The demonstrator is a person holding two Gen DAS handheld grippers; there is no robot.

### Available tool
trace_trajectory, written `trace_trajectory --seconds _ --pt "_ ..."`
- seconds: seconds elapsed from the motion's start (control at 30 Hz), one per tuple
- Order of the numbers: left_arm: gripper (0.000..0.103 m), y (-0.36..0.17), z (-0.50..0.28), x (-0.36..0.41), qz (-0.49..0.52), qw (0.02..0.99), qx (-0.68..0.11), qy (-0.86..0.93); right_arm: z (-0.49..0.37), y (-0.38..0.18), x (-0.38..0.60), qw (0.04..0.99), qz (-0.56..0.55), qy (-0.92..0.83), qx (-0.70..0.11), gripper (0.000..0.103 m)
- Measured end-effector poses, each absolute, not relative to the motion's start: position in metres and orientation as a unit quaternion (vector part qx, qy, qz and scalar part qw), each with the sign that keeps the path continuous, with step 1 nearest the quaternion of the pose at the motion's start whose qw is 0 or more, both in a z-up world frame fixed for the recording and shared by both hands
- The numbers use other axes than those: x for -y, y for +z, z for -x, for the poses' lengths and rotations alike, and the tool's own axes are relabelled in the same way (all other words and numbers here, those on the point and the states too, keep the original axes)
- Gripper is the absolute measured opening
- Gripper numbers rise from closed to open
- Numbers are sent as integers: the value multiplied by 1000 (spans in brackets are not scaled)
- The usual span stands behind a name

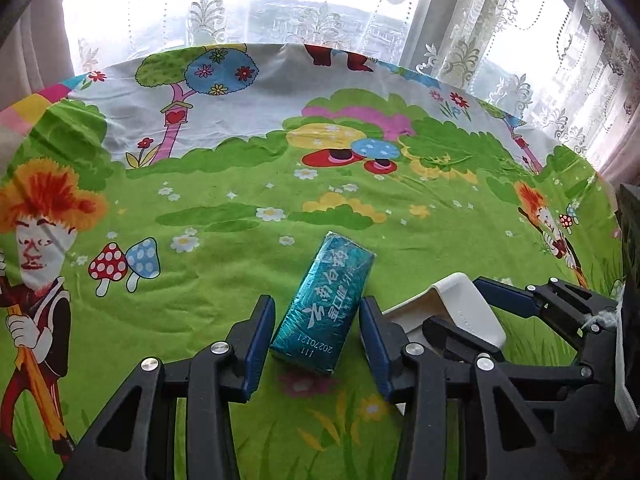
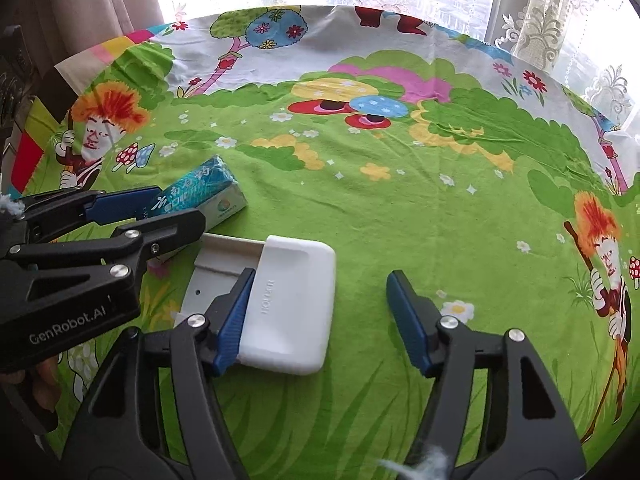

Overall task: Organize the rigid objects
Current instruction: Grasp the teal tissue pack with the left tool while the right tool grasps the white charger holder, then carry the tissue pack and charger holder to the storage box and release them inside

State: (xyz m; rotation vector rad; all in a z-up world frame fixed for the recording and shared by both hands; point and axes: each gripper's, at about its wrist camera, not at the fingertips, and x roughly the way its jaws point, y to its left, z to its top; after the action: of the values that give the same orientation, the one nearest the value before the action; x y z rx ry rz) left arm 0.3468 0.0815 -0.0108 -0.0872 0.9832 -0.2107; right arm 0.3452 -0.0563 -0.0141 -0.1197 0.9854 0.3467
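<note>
A teal box with white print lies flat on the cartoon tablecloth. My left gripper is lowered around its near end, open, each blue pad standing close beside a long side of the box. To the right lies a white box lid, partly over a white tray-like base. My right gripper is open wide over it: the left pad rests against the lid's left edge and the right pad stands well clear. In the right wrist view the teal box sits between the fingers of the left gripper.
The round table's far edge meets lace curtains and a bright window. Heavy drapes hang at the left. A dark object stands at the table's right edge. A hand holds the left gripper.
</note>
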Motion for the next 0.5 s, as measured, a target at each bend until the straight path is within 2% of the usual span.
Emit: trace_trajectory --seconds 0.07,0.5 --pt "35 -13 -344 -78 37 874 -474 -100 -342 -13 58 862 59 168 -474 40" --pt "34 -12 -263 -54 53 863 -496 -78 -273 -12 84 858 67 164 -481 40"
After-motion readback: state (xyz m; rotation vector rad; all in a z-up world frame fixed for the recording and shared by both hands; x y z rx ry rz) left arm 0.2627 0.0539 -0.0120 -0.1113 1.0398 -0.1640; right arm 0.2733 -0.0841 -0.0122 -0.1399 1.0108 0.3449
